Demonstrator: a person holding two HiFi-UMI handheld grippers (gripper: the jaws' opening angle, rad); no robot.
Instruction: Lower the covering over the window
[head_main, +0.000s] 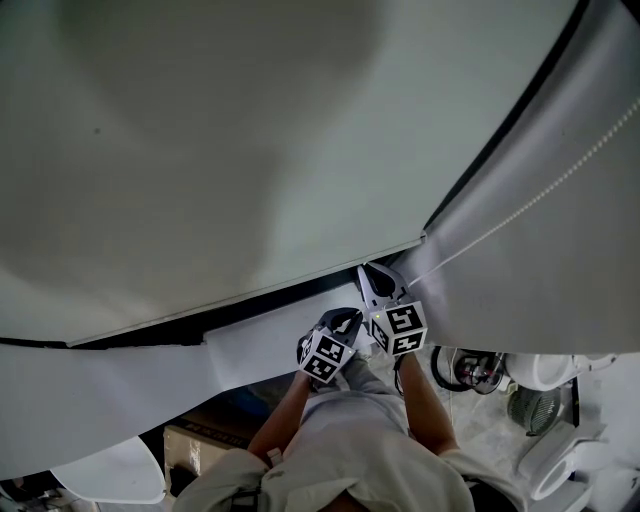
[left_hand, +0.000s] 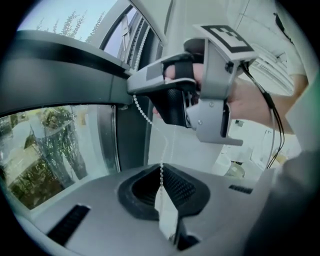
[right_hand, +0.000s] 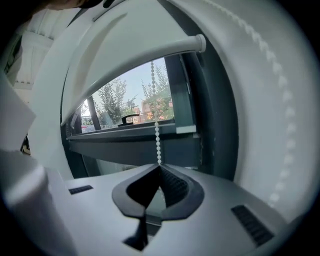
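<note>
With your left gripper (left_hand: 161, 176) and right gripper (right_hand: 159, 166) both clamped shut on the bead chain (right_hand: 156, 134), the blind (head_main: 200, 150) hangs partway down, leaving the window (right_hand: 125, 107) at mid-frame uncovered below it.

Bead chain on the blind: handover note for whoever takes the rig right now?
Left gripper: shut on the bead chain, the lower grip, with a white tab on the chain between its jaws.
Right gripper: shut on the same chain, just above the left one.
Blind: part way down. Its bottom rail hangs across the window, and the glass below it is uncovered.
Done: both grips are on the chain.
Left: probably pull the chain down hand over hand until the rail reaches the bottom of the window.
</note>
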